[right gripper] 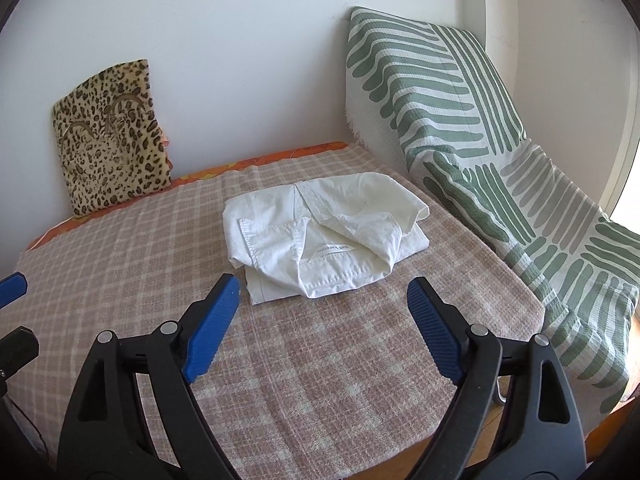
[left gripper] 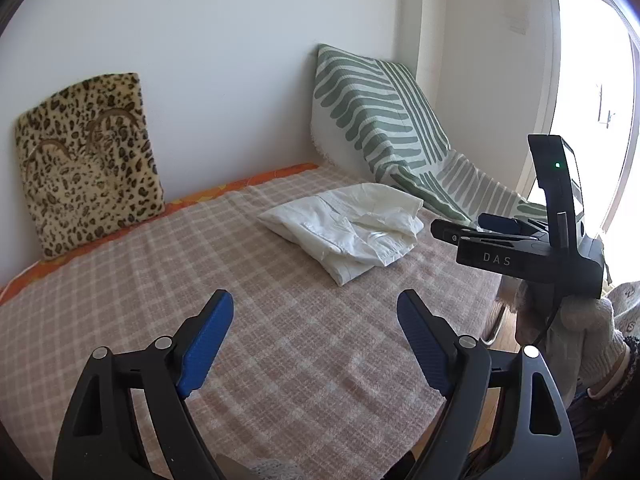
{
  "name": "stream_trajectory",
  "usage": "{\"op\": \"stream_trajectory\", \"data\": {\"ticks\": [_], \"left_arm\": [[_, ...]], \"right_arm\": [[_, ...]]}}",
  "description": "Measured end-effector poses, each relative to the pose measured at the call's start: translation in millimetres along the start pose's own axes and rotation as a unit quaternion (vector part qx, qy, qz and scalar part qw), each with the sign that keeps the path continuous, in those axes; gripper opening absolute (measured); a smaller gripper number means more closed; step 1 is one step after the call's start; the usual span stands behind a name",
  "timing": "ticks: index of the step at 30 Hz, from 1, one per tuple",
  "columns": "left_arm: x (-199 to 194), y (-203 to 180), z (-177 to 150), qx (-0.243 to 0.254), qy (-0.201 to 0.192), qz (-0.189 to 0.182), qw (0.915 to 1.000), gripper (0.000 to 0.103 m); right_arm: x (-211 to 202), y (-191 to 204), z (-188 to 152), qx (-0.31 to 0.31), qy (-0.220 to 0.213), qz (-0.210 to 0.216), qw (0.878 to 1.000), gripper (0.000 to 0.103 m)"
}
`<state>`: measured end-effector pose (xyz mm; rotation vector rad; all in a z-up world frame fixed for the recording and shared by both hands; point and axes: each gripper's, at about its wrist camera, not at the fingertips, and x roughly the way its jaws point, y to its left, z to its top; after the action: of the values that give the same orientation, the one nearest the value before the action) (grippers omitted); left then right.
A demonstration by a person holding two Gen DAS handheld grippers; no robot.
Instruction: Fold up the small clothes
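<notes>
While both the left gripper (left gripper: 316, 336) and right gripper (right gripper: 322, 320) stand spread and empty, the white garment (right gripper: 320, 232) lies bundled just beyond the right jaws — seemingly folded; next likely calls for tidying its loose edges.

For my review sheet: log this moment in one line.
garment: white, folded, on blanket | left gripper: open, empty | right gripper: open, empty, short of garment
</notes>
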<state>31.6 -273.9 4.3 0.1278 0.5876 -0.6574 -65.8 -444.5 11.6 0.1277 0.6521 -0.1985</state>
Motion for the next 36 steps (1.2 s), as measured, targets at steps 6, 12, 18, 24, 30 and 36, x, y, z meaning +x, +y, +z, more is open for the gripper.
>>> {"op": "stream_trajectory", "data": {"ticks": [6, 12, 18, 24, 30, 36], "left_arm": [[1.1, 2.0, -3.0, -0.002, 0.009, 0.018, 0.9998, 0.103], [-0.5, 5.9, -4.3, -0.006, 0.011, 0.018, 0.9998, 0.103], [0.9, 9.0, -7.4, -0.012, 0.021, 0.019, 0.9995, 0.103], [-1.0, 9.7, -8.3, -0.013, 0.021, 0.011, 0.9996, 0.103], [-3.7, 6.1, -8.8, -0.010, 0.018, 0.012, 0.9997, 0.103], [-4.4, 6.6, -8.2, -0.010, 0.017, 0.008, 0.9998, 0.103]], "right_arm": [[3.0, 0.4, -0.2, -0.001, -0.001, 0.000, 1.000, 0.088], [8.2, 6.2, -5.3, -0.009, 0.003, -0.003, 1.000, 0.088], [4.2, 5.1, -8.4, -0.001, -0.001, -0.008, 1.000, 0.088], [5.3, 3.2, -8.3, 0.003, 0.001, -0.008, 1.000, 0.088], [4.6, 3.4, -8.9, 0.003, 0.001, -0.008, 1.000, 0.088], [7.3, 3.6, -7.1, 0.007, 0.002, -0.004, 1.000, 0.088]]}}
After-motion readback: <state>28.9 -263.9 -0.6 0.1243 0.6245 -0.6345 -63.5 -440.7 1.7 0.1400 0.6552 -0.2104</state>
